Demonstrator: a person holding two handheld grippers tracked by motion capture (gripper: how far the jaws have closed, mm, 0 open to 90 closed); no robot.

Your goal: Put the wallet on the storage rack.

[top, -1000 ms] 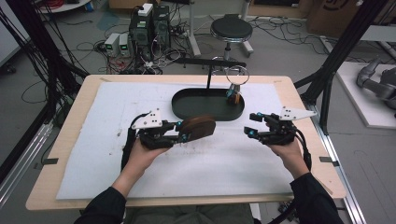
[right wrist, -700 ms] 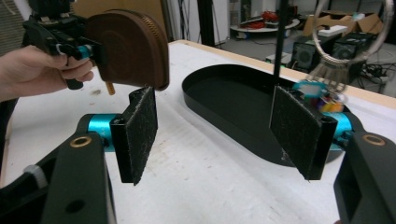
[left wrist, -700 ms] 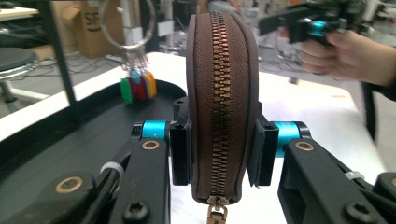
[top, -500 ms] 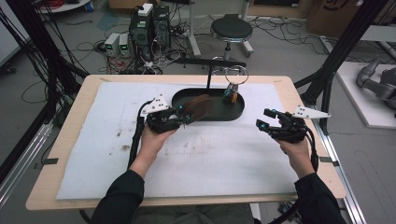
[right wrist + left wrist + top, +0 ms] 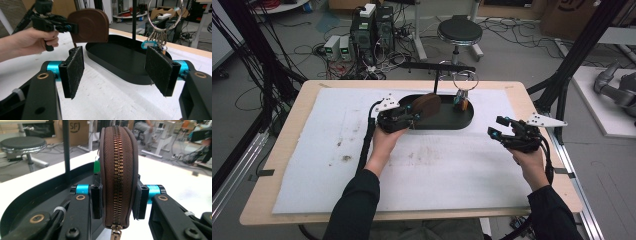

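- The left gripper (image 5: 412,113) clamps a round brown zip pouch (image 5: 427,105) on its flat sides, brass zipper teeth running up the edge (image 5: 117,170).
- The pouch hangs over the left end of a glossy black oval tray (image 5: 464,121).
- A steel key ring (image 5: 465,80) hangs from the tray's thin black post (image 5: 135,22).
- The right gripper (image 5: 501,127) has its felt-faced jaws wide apart, holding nothing, above the white mat (image 5: 312,150).

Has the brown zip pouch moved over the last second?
Yes. The left gripper has carried the brown zip pouch away from the person, from over the white mat to above the fixed black tray.
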